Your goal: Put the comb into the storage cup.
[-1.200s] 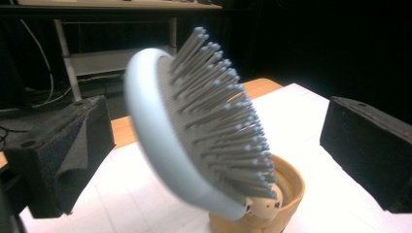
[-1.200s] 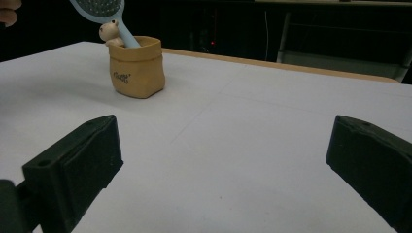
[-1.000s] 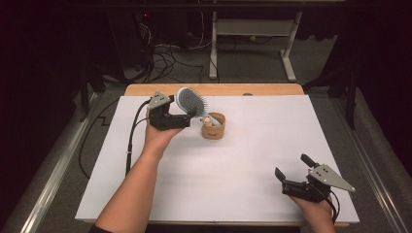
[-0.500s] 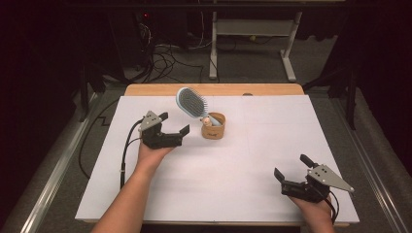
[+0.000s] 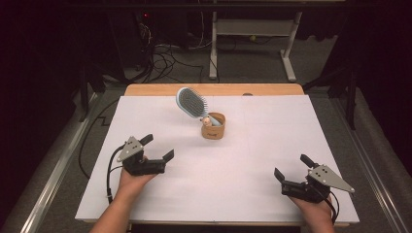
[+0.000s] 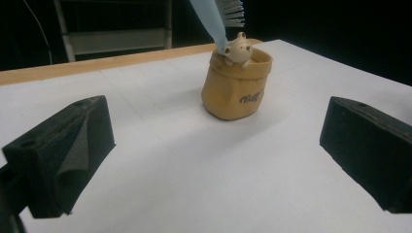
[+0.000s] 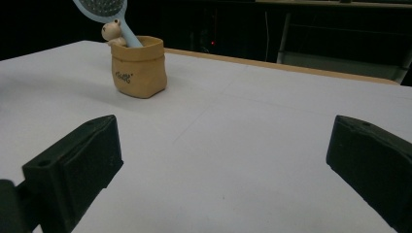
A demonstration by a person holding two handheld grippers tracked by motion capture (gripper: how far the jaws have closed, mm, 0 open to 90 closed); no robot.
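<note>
A: So, far left first. What's the left gripper [image 5: 157, 147] doing?

B: Sits low over the white table [image 5: 243, 160], near the left front. Jaws wide apart, nothing between them. Grey plate on top, cable looping back beside the hand.

A: And along its own jaws?

B: Left gripper view: both black jaws frame bare table, with the pot [image 6: 236, 89] ahead, well apart from them.

A: Describe the pot.

B: Tan, shaped like a small sack, upright, dark lettering on its side. A little bear figure [image 6: 238, 49] sits at the rim. It stands a bit left of centre, toward the far side.

A: The brush?

B: Pale blue hairbrush [image 5: 192, 102], handle down in the pot, head up and leaning to the left and away from the person. Bristles face up and right in the high view. The handle rests on the rim right by the bear.

A: Touching either gripper?

B: No. Both are well clear of it.

A: Right side?

B: Right gripper [image 5: 292, 173] is at the near right corner, held low. Jaws spread wide too, empty. Right gripper view shows the pot and brush far off to its left, over open table.

A: Beyond the table?

B: Wooden edge [image 5: 214, 89] at the far side, then dark floor with cables and a white frame.
</note>
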